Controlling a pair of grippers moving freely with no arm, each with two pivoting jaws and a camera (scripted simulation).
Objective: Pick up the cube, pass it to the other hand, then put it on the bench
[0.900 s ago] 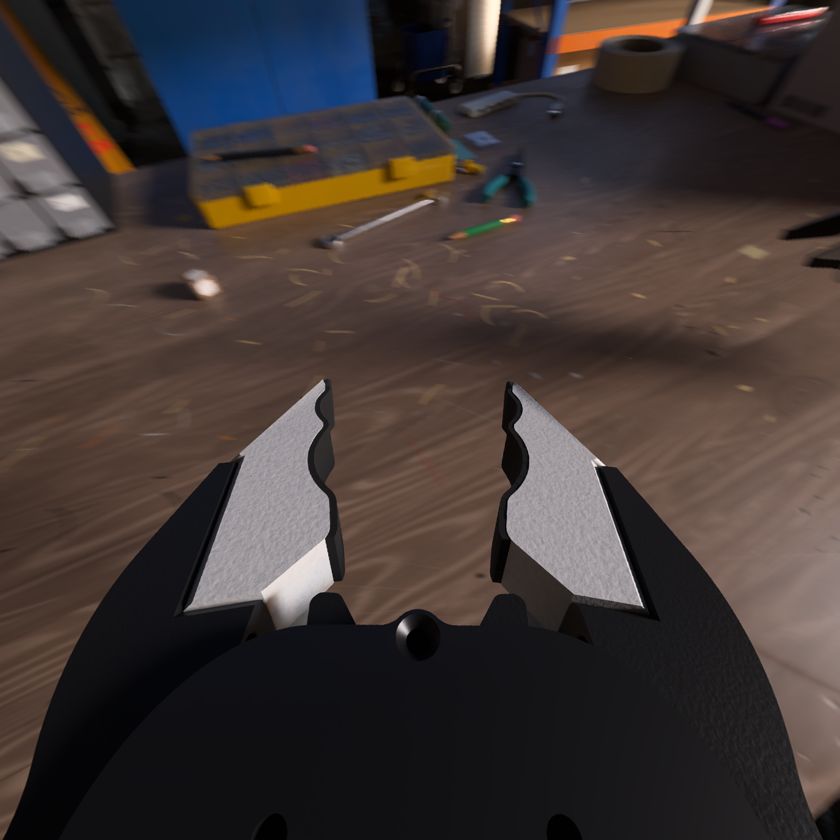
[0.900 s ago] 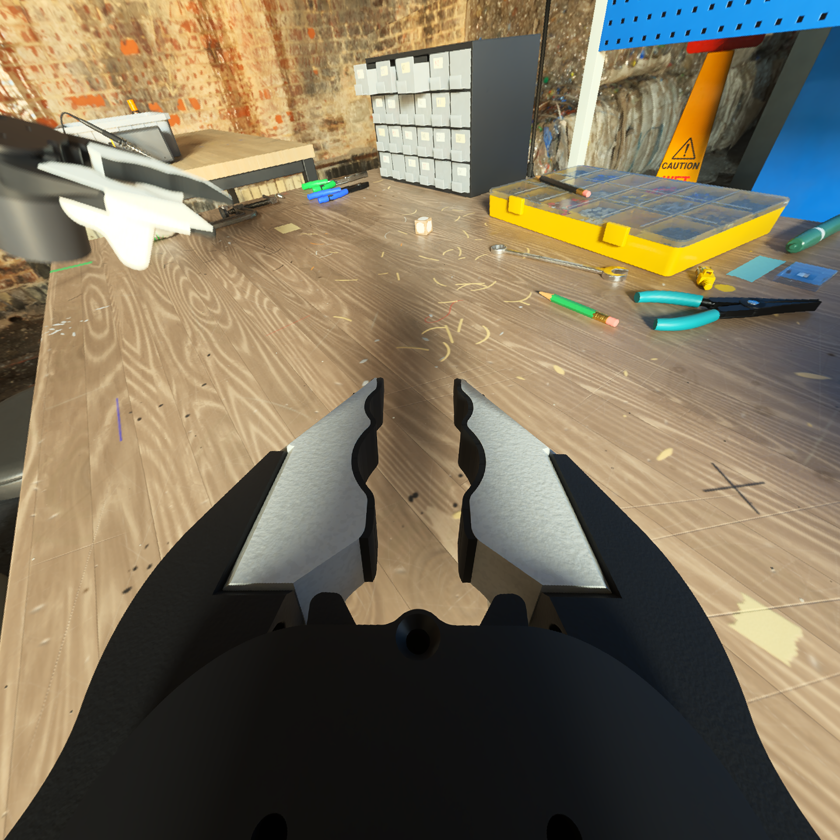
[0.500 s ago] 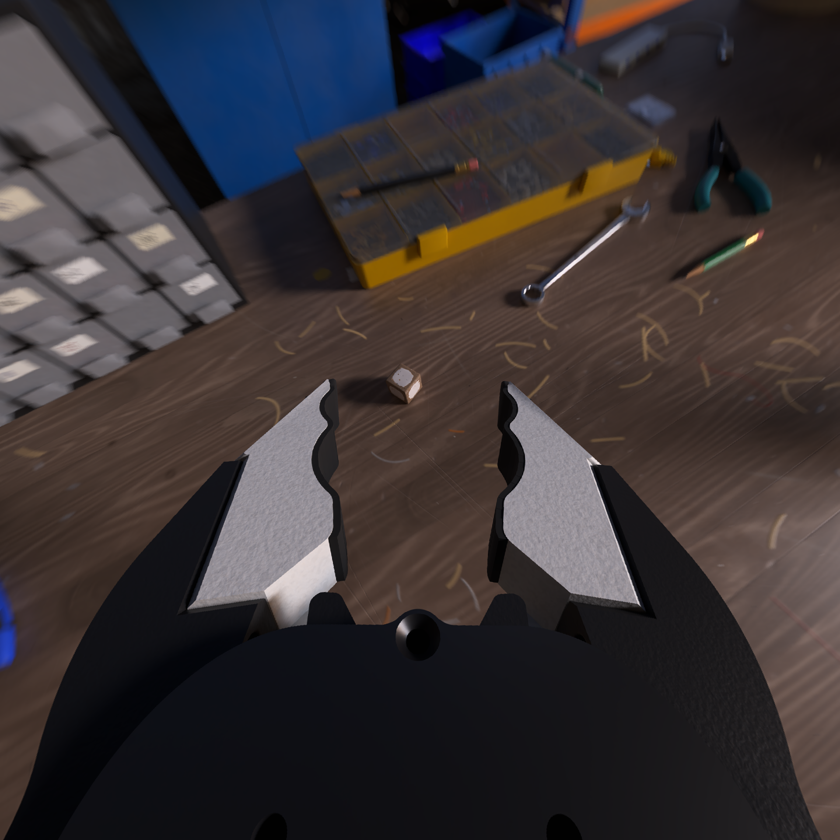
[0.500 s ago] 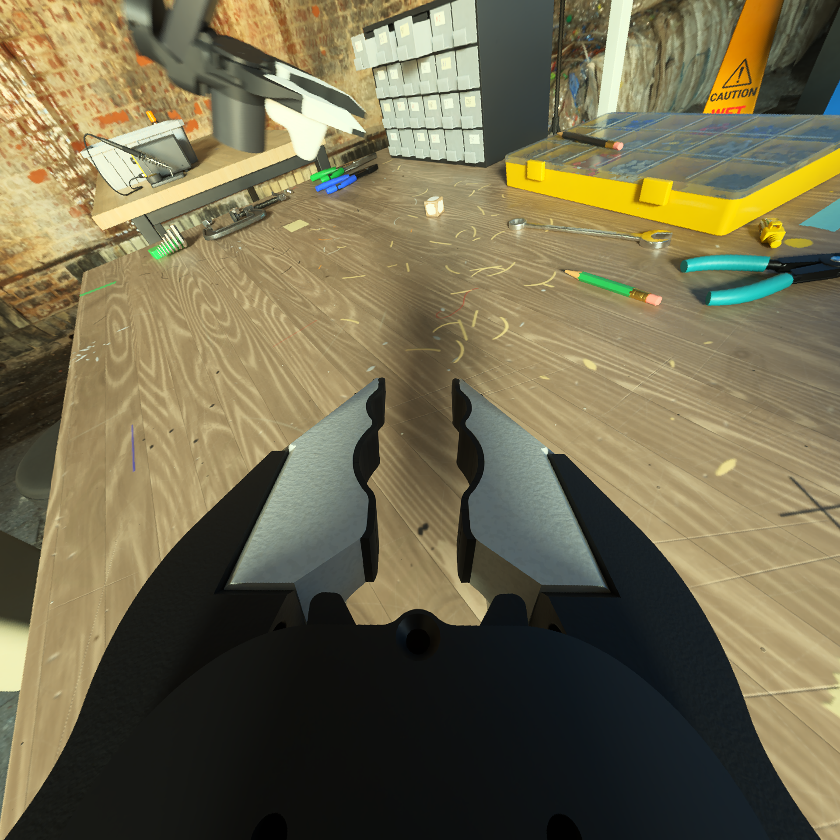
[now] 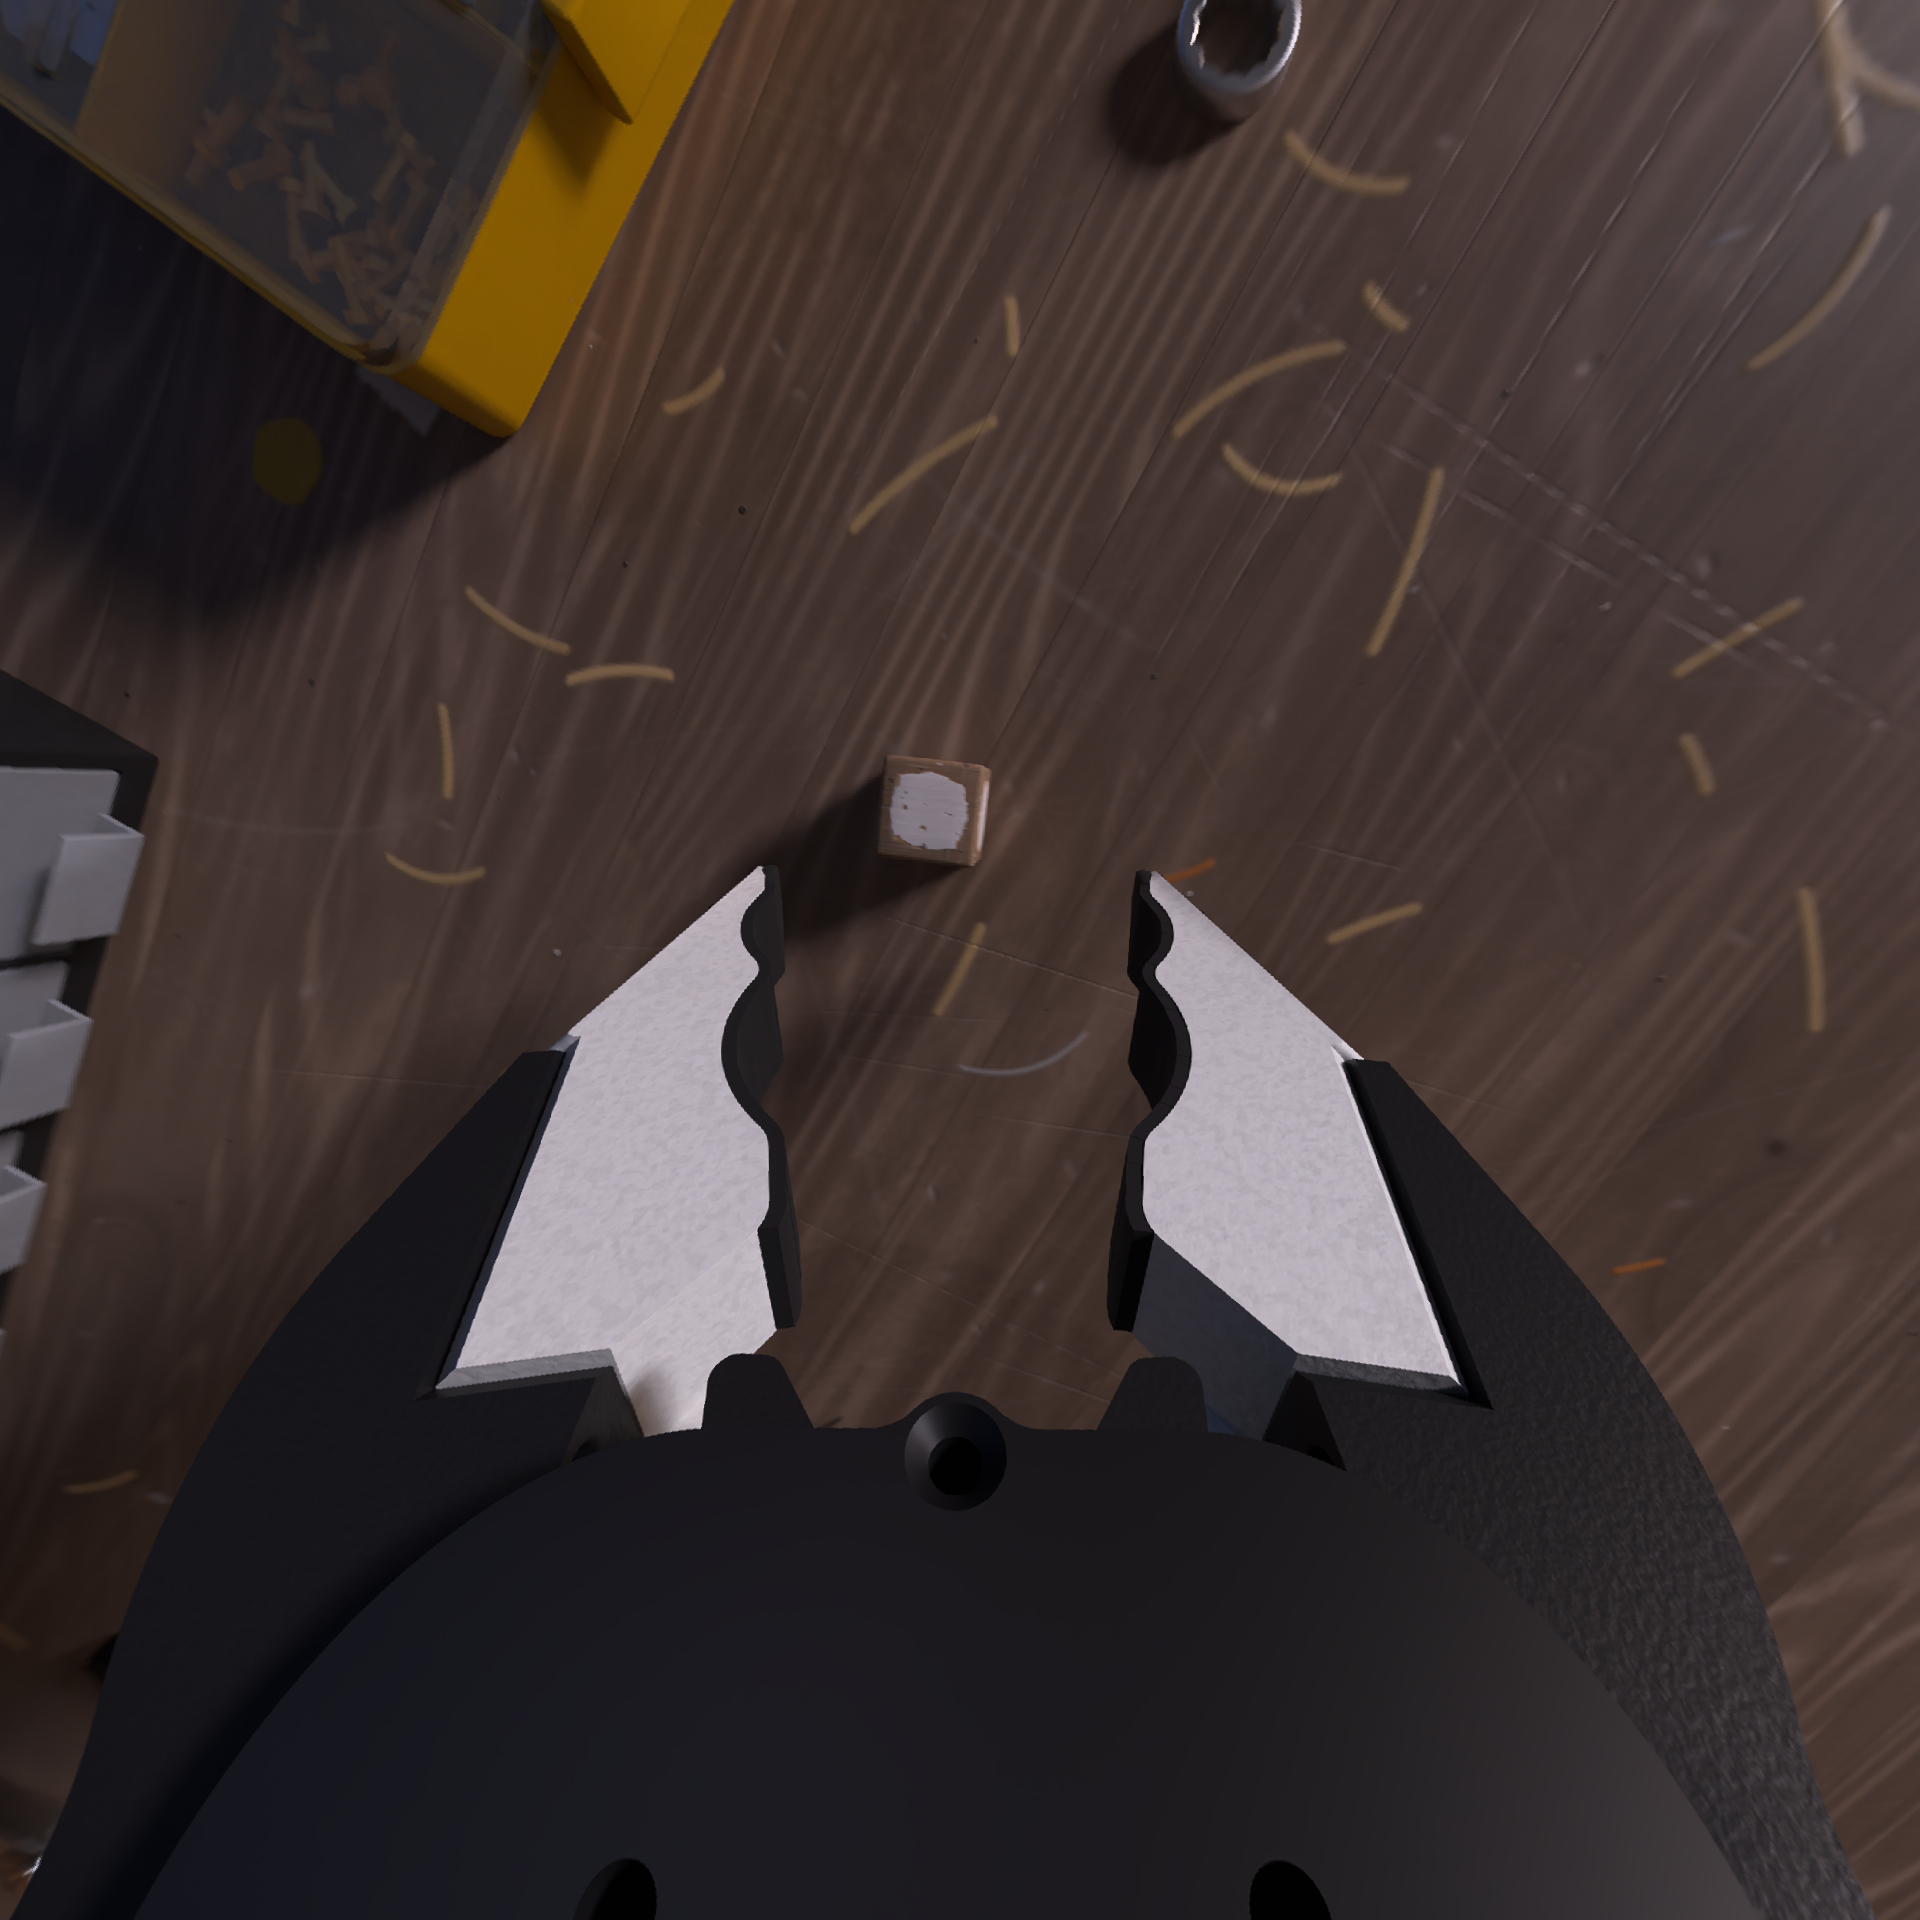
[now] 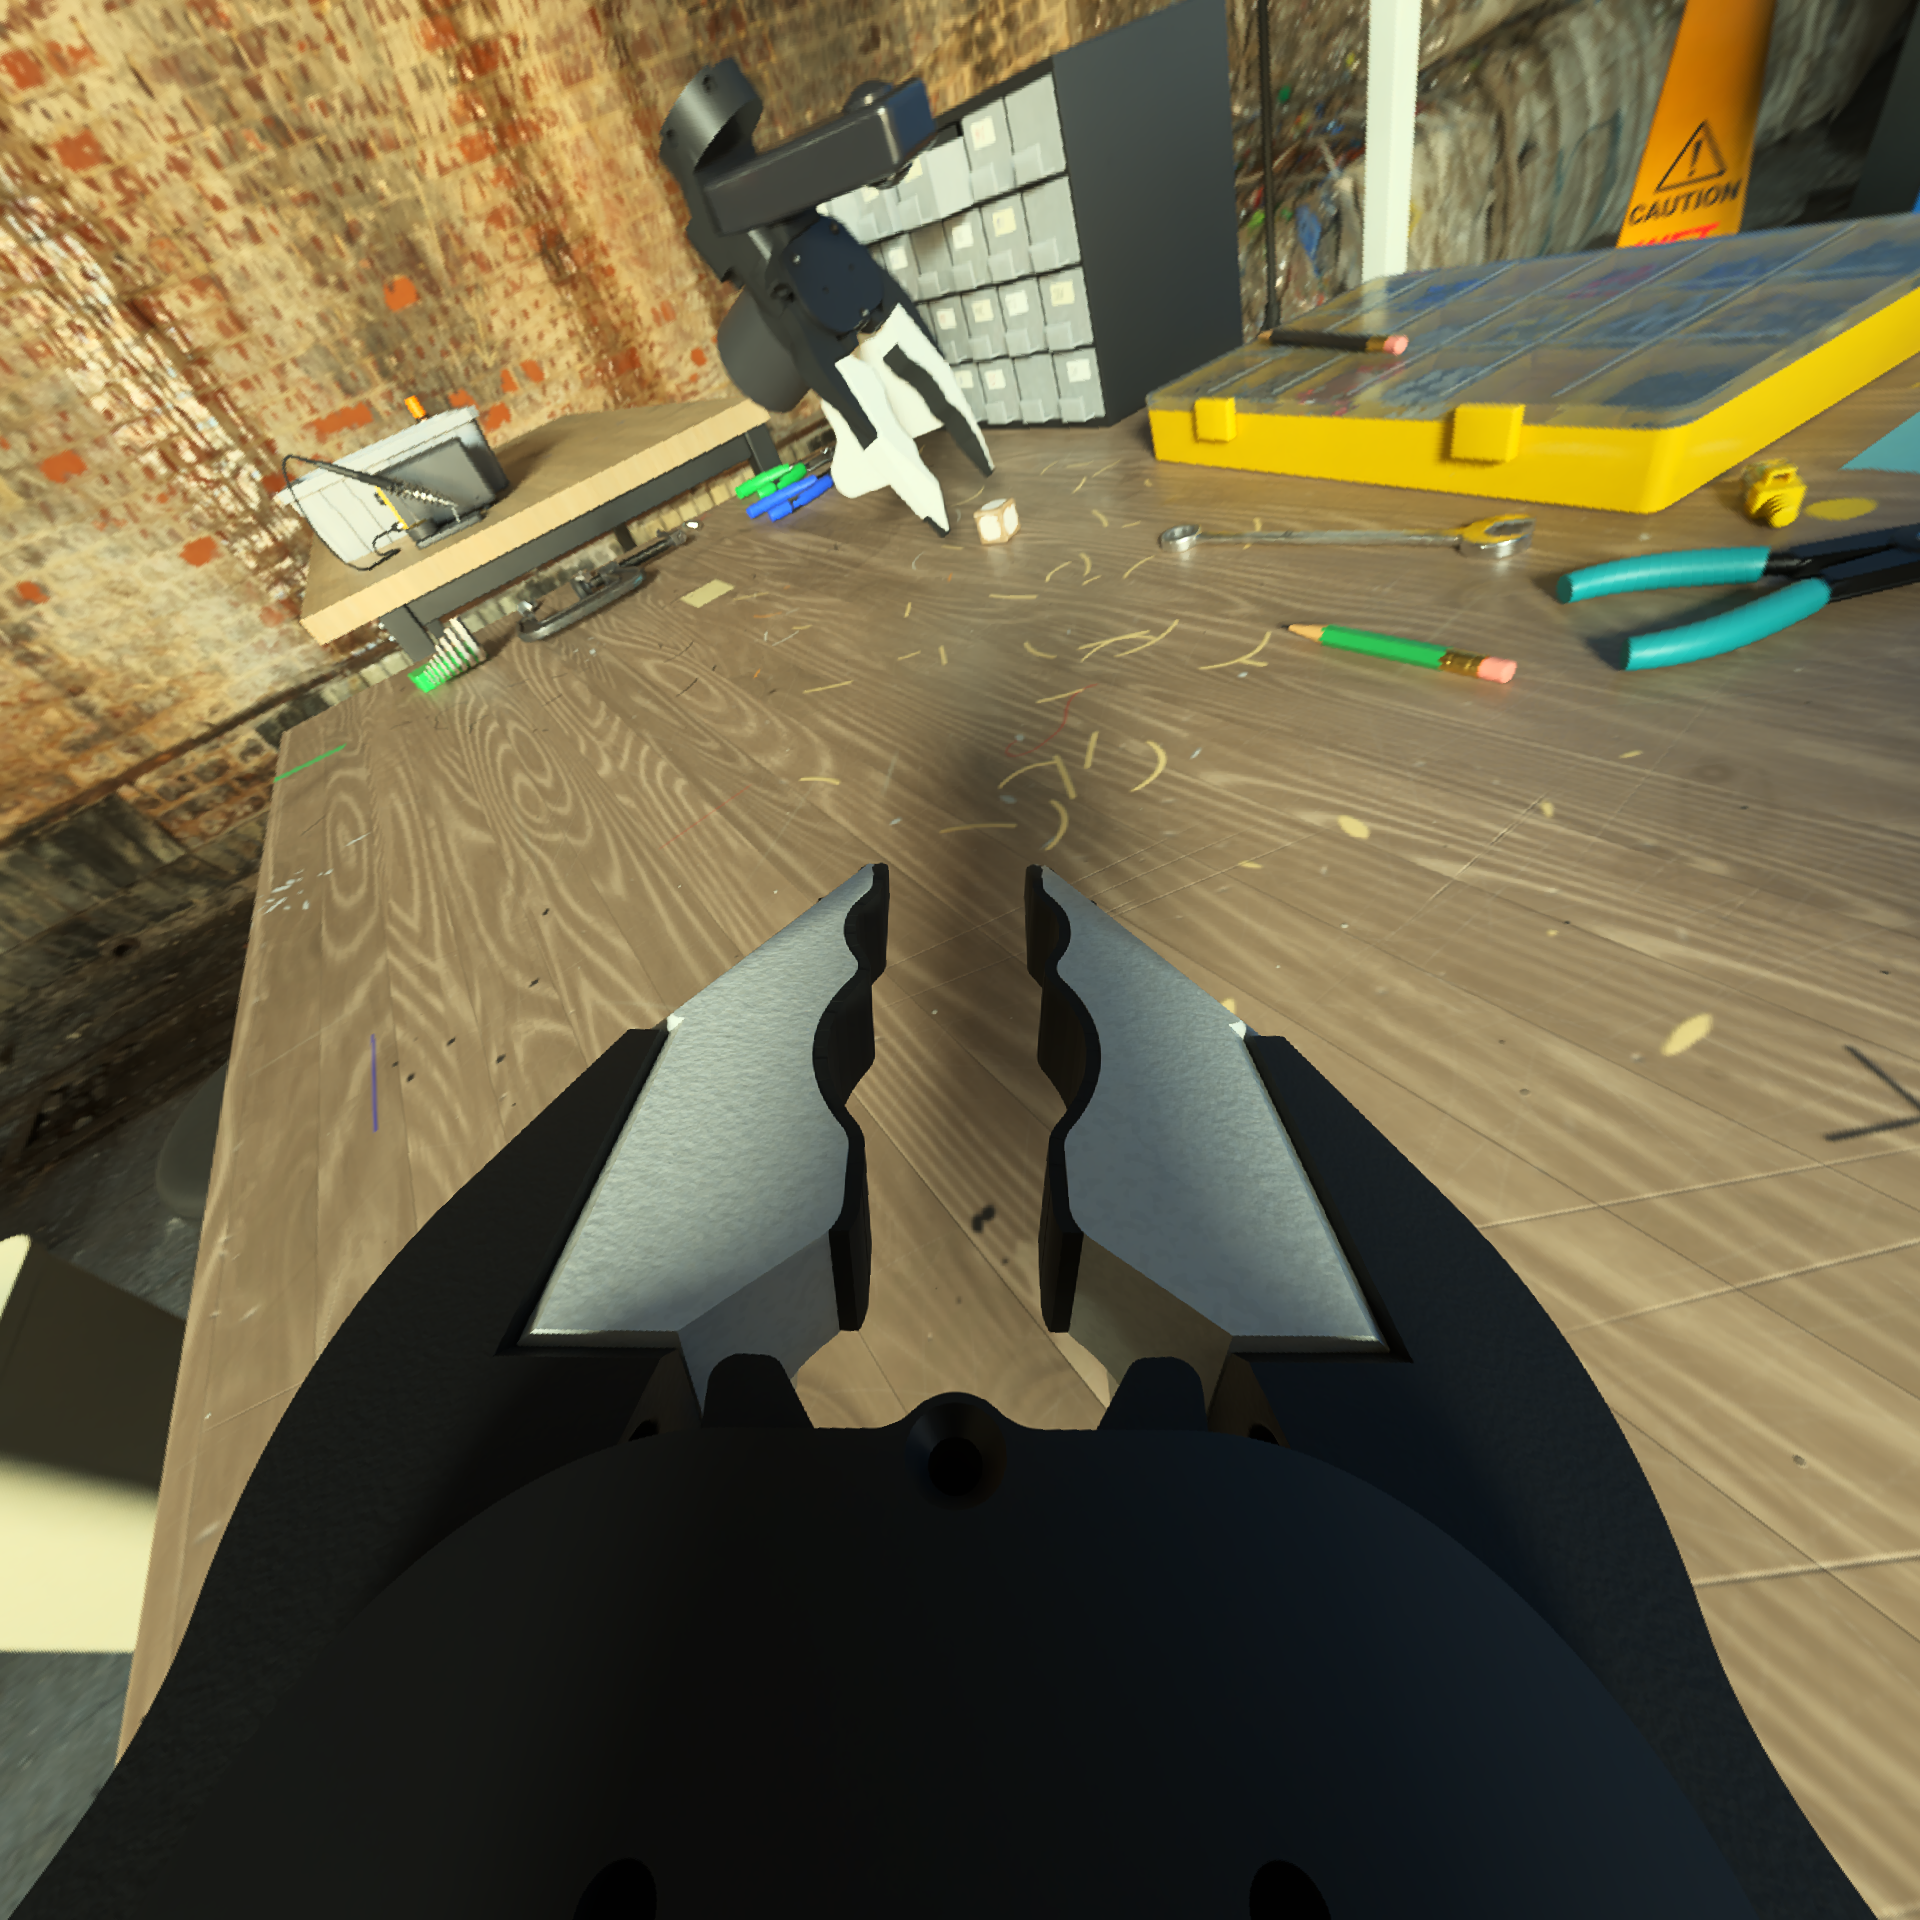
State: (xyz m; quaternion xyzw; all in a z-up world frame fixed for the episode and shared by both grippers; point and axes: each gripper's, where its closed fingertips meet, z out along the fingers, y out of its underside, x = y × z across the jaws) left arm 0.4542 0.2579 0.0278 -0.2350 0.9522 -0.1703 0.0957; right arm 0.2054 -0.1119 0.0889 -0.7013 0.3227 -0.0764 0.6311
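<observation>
The cube (image 5: 932,809) is small, wooden, with a white patch on each face, and lies on the dark wooden table. My left gripper (image 5: 951,883) is open and empty, pointing down, with the cube just beyond its fingertips and slightly left of centre. The right wrist view shows the same cube (image 6: 996,520) far off, with the left gripper (image 6: 961,494) tilted down right beside it. My right gripper (image 6: 956,875) is partly open and empty, low over the near table. The small bench (image 6: 540,509), a light wooden top on dark legs, stands at the far left.
A yellow parts case (image 6: 1538,416) lies at the far right, its corner (image 5: 488,260) near the cube. A spanner (image 6: 1340,536), a green pencil (image 6: 1403,652) and teal pliers (image 6: 1714,603) lie right. A grey drawer cabinet (image 6: 1039,281) stands behind the cube. A soldering station (image 6: 405,488) sits on the bench.
My left gripper has swung over and dropped toward the cube, now pointing steeply down with the cube just ahead of its tips. My right gripper has drifted slightly forward.
</observation>
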